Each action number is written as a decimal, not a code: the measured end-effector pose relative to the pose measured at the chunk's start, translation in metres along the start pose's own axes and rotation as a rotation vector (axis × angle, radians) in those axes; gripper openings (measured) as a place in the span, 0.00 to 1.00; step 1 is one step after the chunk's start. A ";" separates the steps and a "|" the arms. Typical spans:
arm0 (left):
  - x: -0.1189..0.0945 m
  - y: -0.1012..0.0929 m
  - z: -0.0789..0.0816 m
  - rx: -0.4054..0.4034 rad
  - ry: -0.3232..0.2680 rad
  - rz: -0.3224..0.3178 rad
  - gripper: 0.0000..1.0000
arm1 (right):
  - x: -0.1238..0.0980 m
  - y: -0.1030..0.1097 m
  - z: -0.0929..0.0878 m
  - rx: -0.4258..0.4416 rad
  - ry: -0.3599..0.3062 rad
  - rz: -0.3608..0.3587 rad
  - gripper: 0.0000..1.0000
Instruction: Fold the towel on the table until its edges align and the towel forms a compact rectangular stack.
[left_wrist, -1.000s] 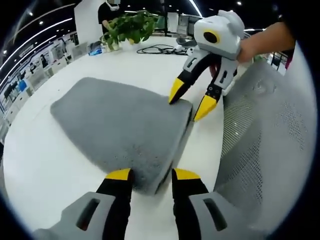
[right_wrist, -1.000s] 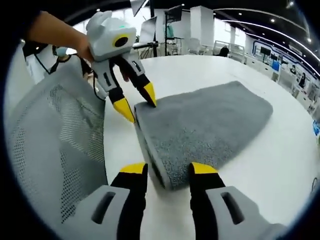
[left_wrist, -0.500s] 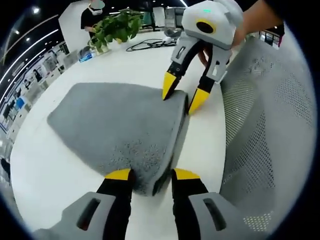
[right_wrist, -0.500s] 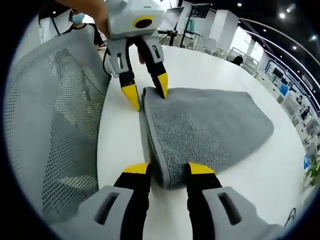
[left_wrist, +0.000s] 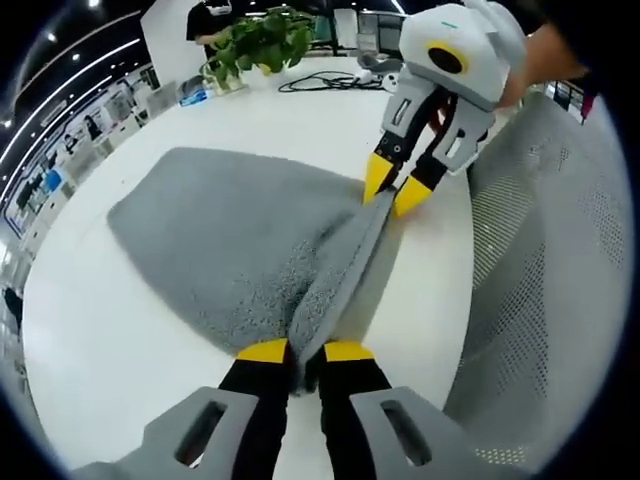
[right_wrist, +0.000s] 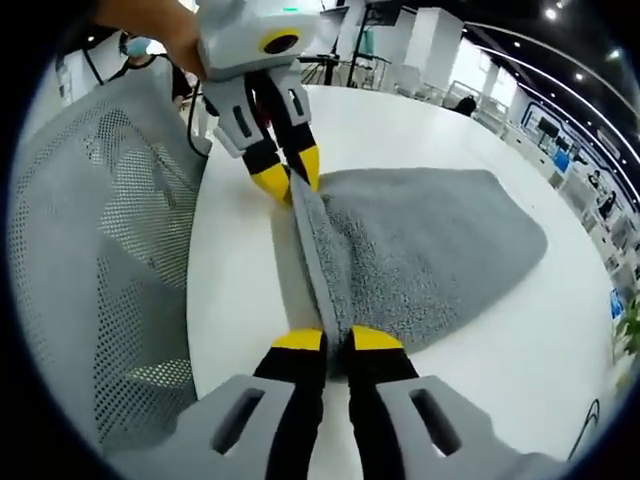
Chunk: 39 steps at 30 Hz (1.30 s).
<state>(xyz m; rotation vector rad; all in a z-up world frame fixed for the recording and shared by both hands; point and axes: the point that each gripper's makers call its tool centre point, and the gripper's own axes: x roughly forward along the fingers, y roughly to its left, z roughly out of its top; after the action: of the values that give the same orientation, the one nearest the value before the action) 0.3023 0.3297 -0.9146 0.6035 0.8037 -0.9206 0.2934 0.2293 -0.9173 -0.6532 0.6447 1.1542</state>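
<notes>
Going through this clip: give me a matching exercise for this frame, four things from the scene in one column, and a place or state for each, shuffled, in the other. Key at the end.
Things:
1. towel
2. left gripper
3. mesh chair back
4. potted plant

Places or states:
A. at the table's far edge, by a black cable
B. grey, its near edge pinched up into a ridge
C. beside the table, off its edge
D. shut on one corner of the towel; the right gripper clamps the other

Pairs: 1-B, 2-D, 3-C, 4-A

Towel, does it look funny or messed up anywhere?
A bit. The towel lies flat except its near edge, pinched up into a raised ridge between the left gripper and right gripper. No tear or stain shows.
</notes>
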 end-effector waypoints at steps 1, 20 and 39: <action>0.000 -0.001 0.000 -0.003 0.000 -0.002 0.10 | 0.000 0.000 0.000 0.027 0.005 0.007 0.04; -0.014 -0.046 -0.008 -0.073 0.019 -0.150 0.10 | -0.019 0.040 -0.012 0.085 0.043 0.151 0.04; -0.040 -0.055 0.007 -0.065 0.002 -0.194 0.09 | -0.043 0.052 -0.002 0.164 0.033 0.199 0.04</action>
<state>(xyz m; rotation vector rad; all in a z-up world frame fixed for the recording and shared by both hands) 0.2423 0.3155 -0.8844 0.4752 0.9020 -1.0664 0.2314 0.2160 -0.8933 -0.4771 0.8377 1.2613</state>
